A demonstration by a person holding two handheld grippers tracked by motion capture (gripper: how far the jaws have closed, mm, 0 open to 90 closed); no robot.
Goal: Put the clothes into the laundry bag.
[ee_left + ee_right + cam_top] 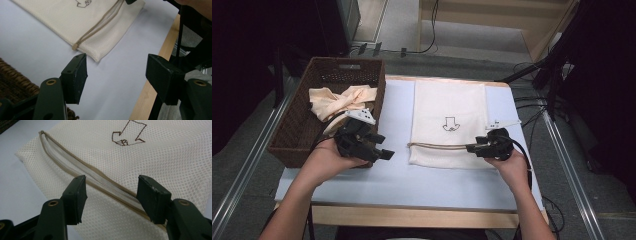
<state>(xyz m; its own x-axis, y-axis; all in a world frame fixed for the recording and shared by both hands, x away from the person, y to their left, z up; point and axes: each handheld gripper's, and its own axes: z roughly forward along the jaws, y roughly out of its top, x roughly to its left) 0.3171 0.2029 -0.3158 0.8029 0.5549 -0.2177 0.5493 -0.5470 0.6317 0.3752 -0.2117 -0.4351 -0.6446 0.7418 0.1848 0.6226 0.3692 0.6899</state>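
left gripper [384, 154]: jaws apart, empty, above bench [402, 180] beside basket [292, 135] | right gripper [472, 148]: jaws apart over zipper [100, 181] at near end of mesh bag [449, 107] | bag flat mid-bench | cloth [339, 100] in basket

You are looking at a cream mesh laundry bag [448, 107] lying flat on the white tabletop, printed arrow upward, its tan zipper [82, 171] running along the near edge, partly gaping open.
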